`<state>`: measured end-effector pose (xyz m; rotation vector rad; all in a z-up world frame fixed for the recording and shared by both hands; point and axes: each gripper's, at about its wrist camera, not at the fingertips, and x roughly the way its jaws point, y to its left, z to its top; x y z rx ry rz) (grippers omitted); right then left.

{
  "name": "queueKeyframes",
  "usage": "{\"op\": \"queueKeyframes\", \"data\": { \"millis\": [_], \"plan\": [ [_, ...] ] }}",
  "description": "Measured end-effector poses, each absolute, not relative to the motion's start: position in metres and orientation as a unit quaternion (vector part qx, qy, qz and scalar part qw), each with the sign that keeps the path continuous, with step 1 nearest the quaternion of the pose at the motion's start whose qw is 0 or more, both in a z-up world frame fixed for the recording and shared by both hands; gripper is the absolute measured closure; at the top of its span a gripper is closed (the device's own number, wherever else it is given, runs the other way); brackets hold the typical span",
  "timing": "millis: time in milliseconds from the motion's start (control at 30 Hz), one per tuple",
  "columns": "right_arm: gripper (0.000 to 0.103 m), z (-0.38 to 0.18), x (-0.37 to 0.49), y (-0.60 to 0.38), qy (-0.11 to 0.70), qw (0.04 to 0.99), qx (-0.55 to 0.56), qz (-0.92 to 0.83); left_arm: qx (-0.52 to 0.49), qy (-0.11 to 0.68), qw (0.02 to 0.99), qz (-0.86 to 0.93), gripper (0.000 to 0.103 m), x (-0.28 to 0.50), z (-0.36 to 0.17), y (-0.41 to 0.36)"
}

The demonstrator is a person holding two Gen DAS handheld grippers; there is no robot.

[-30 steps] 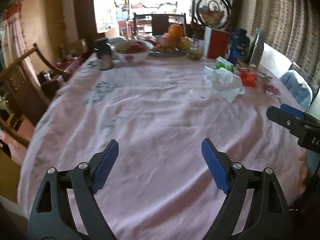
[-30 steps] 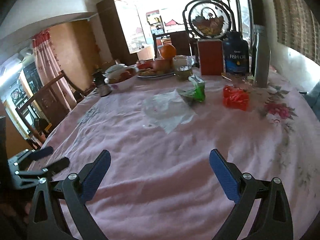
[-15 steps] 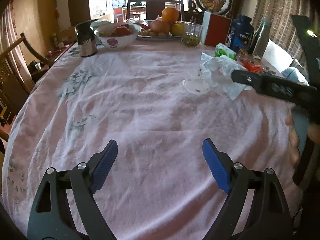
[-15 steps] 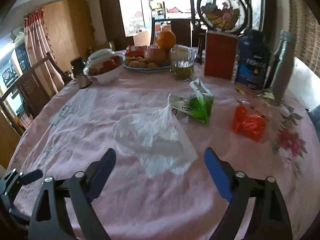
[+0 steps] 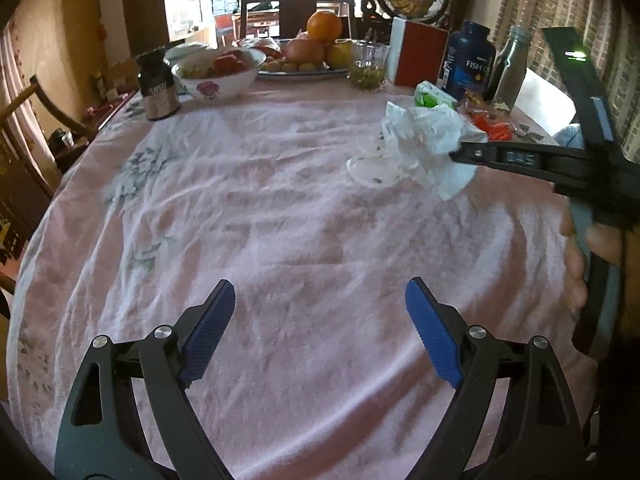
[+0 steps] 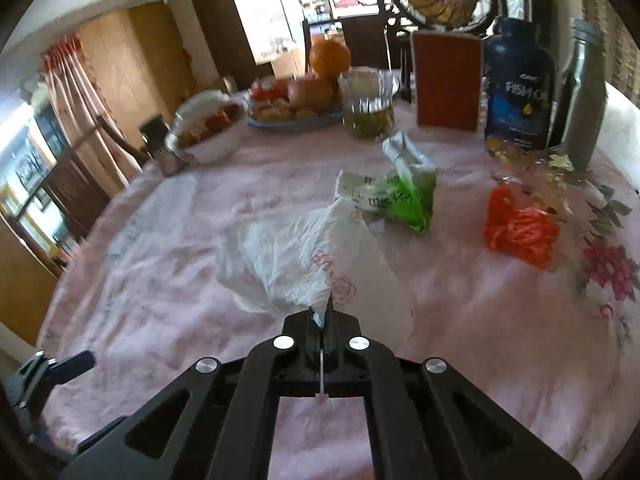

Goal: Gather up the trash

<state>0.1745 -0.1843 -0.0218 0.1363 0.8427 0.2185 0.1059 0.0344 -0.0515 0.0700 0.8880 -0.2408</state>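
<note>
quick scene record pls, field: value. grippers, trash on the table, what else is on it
right gripper: shut on the white paper napkin, pinching its near edge
left gripper: open, empty, above bare tablecloth
trash not yet held: green wrapper; orange plastic piece; clear plastic scrap beside the napkin
non-trash at far side: fruit plate, flowered bowl, glass, red box, fish oil bottle, grey bottle, dark jar

A home dining room: pink floral-clothed tabletop [image 5: 280, 208], white flowered ceramic fruit bowl [image 5: 218, 74], curved wooden chair [image 5: 36, 96], red curtains [image 6: 76, 80].
</note>
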Motion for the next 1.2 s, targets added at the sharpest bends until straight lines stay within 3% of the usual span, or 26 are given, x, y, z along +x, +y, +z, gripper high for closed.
{"op": "queueKeyframes", "data": {
  "millis": [300,700,1000,1200],
  "plan": [
    [0.102,-0.008,0.131,-0.24,0.328,0.931,0.141,0.071,0.065,0.414,0.9,-0.115,0.019,0.125,-0.038,0.004],
    [0.098,-0.021,0.135,-0.271,0.33,0.916,0.204,0.105,0.089,0.435,0.888,-0.124,0.021,0.192,-0.056,-0.045],
    [0.098,-0.023,0.135,-0.274,0.335,0.911,0.216,0.107,0.082,0.471,0.868,-0.13,0.045,0.235,-0.08,-0.057],
    [0.098,-0.026,0.137,-0.276,0.341,0.909,0.217,0.102,0.079,0.471,0.869,-0.132,0.046,0.246,-0.083,-0.062]
  ]
}}
